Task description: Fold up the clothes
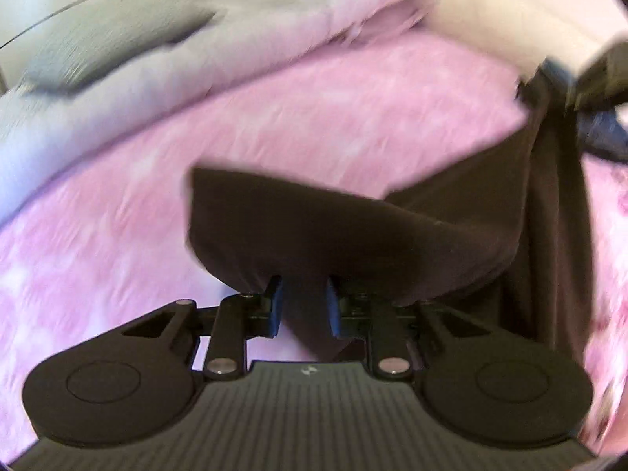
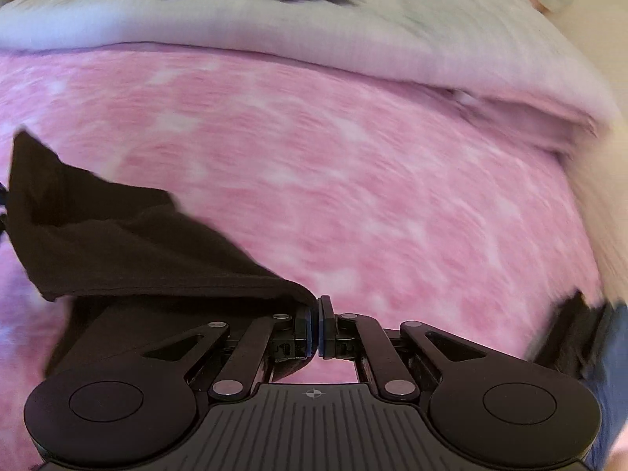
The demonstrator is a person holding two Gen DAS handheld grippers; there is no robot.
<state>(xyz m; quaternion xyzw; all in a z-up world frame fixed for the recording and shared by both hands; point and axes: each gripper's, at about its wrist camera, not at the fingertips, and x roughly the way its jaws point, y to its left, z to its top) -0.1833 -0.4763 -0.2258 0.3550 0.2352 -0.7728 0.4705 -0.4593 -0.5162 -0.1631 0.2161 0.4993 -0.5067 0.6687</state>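
The jaws of the left gripper stand narrow, and a fold of the dark garment hangs down between the blue pads; it seems pinched there, though a small gap shows beside the cloth, so I judge the hold as not very firm. The jaws of the right gripper are closed together, and the corner of the same dark garment comes to a point just at their tips on the left side, so they appear to pinch only its very edge. The cloth spreads ahead of the left jaws and to their right, and it lies to the left of the right jaws, above the pink patterned bedcover. Both views are blurred, so fine details are not clear. The main risk, I think, is that the thin corner slips out of the right jaws if the cloth is pulled tight, because so little fabric is inside; then the fold would collapse. The loose left hold may also let the fabric slide and make an uneven fold. Far ahead of both jaws lies a pale folded blanket with a grey cushion on it, well apart from the garment. Nothing stands between the jaws and the bedcover.
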